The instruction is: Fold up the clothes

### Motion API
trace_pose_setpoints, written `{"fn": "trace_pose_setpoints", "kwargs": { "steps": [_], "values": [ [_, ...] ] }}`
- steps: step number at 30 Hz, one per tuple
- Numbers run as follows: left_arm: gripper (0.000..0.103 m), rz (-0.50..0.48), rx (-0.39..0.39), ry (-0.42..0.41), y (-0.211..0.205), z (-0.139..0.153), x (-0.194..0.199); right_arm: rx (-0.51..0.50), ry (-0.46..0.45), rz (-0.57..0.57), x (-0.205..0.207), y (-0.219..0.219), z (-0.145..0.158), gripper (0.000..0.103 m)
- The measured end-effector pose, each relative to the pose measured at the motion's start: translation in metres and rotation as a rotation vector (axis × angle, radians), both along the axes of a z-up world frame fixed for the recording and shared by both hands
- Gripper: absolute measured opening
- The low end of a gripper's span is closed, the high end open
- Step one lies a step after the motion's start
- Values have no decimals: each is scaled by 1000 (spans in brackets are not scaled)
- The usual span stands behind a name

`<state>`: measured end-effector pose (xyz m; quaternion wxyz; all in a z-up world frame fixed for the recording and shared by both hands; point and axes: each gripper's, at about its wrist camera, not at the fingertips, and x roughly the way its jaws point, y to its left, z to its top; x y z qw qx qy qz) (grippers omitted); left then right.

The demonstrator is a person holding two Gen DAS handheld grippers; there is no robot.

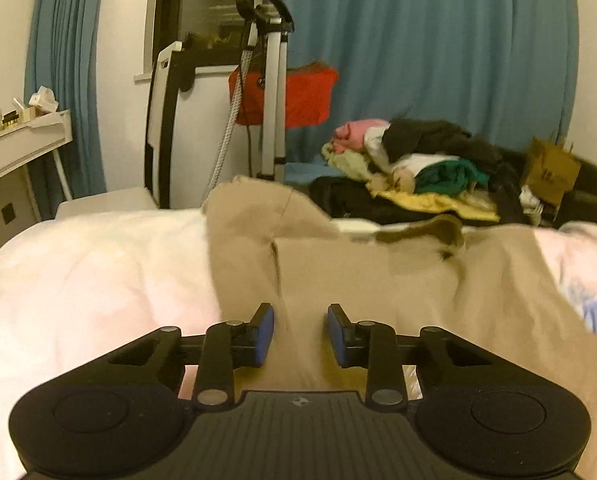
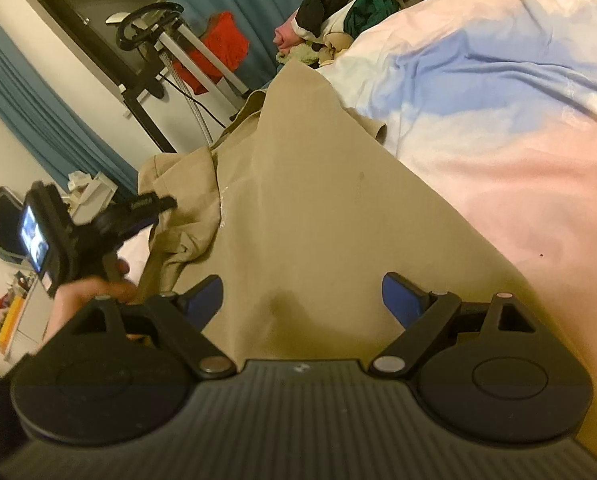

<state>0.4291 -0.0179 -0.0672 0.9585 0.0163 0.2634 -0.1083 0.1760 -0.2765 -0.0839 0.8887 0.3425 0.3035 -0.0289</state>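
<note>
A beige garment [image 1: 370,280] lies spread on the bed, its far edge rumpled; it also shows in the right wrist view [image 2: 306,208]. My left gripper [image 1: 300,334] hovers over its near part with jaws partly open and a ridge of the cloth running between the blue pads [image 1: 265,332]; no grip shows. It also appears in the right wrist view [image 2: 154,204], held by a hand at the garment's bunched left side. My right gripper [image 2: 302,300] is wide open and empty just above the flat beige cloth.
The bed has a pink, white and blue cover [image 2: 478,92]. A pile of mixed clothes [image 1: 418,168] lies at its far end. A garment steamer stand [image 1: 266,80] with a red item [image 1: 298,96], blue curtains and a white shelf [image 1: 22,136] stand beyond.
</note>
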Motion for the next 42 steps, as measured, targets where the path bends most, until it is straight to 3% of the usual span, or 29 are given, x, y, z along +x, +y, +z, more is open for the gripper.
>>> {"fn": "trace_pose_setpoints", "kwargs": {
  "steps": [4, 7, 8, 10, 16, 18, 24, 27, 34, 36, 42],
  "values": [
    [32, -7, 37, 6, -17, -5, 22, -29, 2, 7, 3, 4, -2, 88],
    [31, 14, -19, 9, -7, 2, 29, -66, 5, 16, 5, 9, -3, 88],
    [29, 21, -37, 9, -3, 4, 31, -79, 6, 20, 6, 11, -4, 88],
    [7, 35, -74, 11, 4, 9, 35, -104, 7, 26, 8, 15, -5, 89],
    [0, 95, -173, -24, 44, 39, 44, -137, 2, 34, 7, 18, -4, 88],
    [0, 148, -166, -36, 69, 57, 50, -148, 7, 35, 8, 20, -5, 88],
    [0, 323, -32, -31, 131, 93, 75, -184, 12, 39, 11, 25, -5, 88],
    [2, 249, -94, -10, 139, 92, 70, -190, 16, 34, 14, 26, -5, 89],
    [44, -15, -187, 44, 84, 53, 45, -213, 24, 34, 20, 31, -5, 90],
    [43, -59, -196, 37, 64, 43, 40, -218, 22, 37, 19, 31, -5, 90],
    [41, -27, -155, 50, 39, 25, 48, -200, 21, 36, 20, 28, -6, 90]
  ]
}}
